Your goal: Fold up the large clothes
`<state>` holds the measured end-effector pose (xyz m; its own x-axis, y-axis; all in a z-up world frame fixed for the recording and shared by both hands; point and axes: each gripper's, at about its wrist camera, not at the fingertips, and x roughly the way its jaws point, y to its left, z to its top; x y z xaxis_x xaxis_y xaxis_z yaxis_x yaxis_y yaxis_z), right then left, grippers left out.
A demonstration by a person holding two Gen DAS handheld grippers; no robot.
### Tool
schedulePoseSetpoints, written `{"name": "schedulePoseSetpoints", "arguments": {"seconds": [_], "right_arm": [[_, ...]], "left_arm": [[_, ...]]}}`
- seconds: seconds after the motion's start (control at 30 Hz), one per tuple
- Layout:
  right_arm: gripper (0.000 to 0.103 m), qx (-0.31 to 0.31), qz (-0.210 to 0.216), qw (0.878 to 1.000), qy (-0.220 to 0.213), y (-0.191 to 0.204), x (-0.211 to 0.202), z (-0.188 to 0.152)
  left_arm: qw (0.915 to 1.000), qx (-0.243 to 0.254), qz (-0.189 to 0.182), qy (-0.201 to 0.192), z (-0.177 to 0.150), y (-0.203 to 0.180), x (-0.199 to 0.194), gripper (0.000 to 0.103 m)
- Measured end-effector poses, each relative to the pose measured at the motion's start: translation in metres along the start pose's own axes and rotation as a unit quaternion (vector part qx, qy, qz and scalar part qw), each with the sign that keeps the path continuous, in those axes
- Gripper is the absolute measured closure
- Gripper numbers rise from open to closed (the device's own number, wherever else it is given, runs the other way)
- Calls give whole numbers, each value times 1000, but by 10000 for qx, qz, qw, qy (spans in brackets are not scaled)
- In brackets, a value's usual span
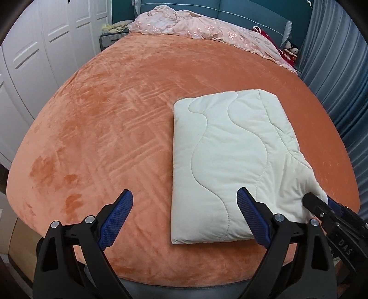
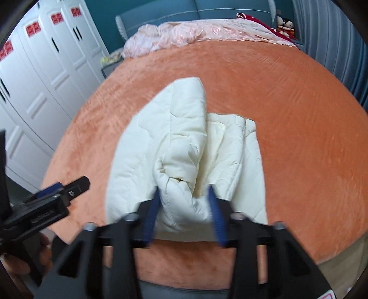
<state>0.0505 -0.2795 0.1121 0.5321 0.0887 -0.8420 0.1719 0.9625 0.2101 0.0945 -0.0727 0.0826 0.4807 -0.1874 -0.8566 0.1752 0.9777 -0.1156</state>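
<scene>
A cream quilted garment (image 1: 230,149) lies folded into a thick rectangle on the orange bed cover (image 1: 103,126). My left gripper (image 1: 185,197) hangs open over the near edge of the bed. Its right finger stands in front of the garment's near edge, and nothing sits between the pads. My right gripper (image 1: 319,201) is shut on the garment's near right corner and holds it raised. In the right wrist view the garment (image 2: 174,138) bunches up between the blue pads of the right gripper (image 2: 184,195). One of the left gripper's fingers (image 2: 78,184) shows at the left.
Pink embroidered bedding (image 1: 195,27) is heaped at the head of the bed against a teal headboard (image 1: 241,9). White wardrobe doors (image 1: 46,46) line the left side and a blue curtain (image 1: 333,69) the right. The bed's near edge (image 1: 184,279) runs just below the grippers.
</scene>
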Motion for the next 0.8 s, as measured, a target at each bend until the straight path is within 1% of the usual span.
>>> {"name": "schedulePoseSetpoints", "arguments": {"seconds": [0.03,0.1,0.2,0.3,0.4,0.5,0.53,0.6,0.7,0.8], "right_arm": [[88,36,28,10000,56,-3,1,-2],[92,202,112,9997,126,-17,-1,-5],[94,412,-81,9990,125,-35,-1,-16],[94,794,-233,9964,155,-62,-1,-27],[94,1007,-304,9938,372,-83,13,-35],[93,996,-351,9922,657,-93,34,-43],[93,991,-354,9916,755,-94,42,-47],[93,1019,-372,9902,880,-97,55,-52],[93,1106,-296,9881,1025,-102,74,-60],[93,1138,-224,9872,1098,-107,85,-62]], "left_arm": [[10000,-9,-77,40,0,-3,2,14],[9999,71,-141,70,0,-9,4,14],[9993,261,-250,103,0,-25,7,15],[9982,476,-333,138,0,-46,13,15],[9967,695,-333,267,-3,-69,26,15],[9947,825,-338,519,-10,-87,45,17],[9941,839,-322,604,-13,-90,51,18],[9928,898,-231,765,-19,-97,64,19],[9909,1105,8,774,-27,-105,74,17],[9884,1308,142,759,-34,-113,82,10]]}}
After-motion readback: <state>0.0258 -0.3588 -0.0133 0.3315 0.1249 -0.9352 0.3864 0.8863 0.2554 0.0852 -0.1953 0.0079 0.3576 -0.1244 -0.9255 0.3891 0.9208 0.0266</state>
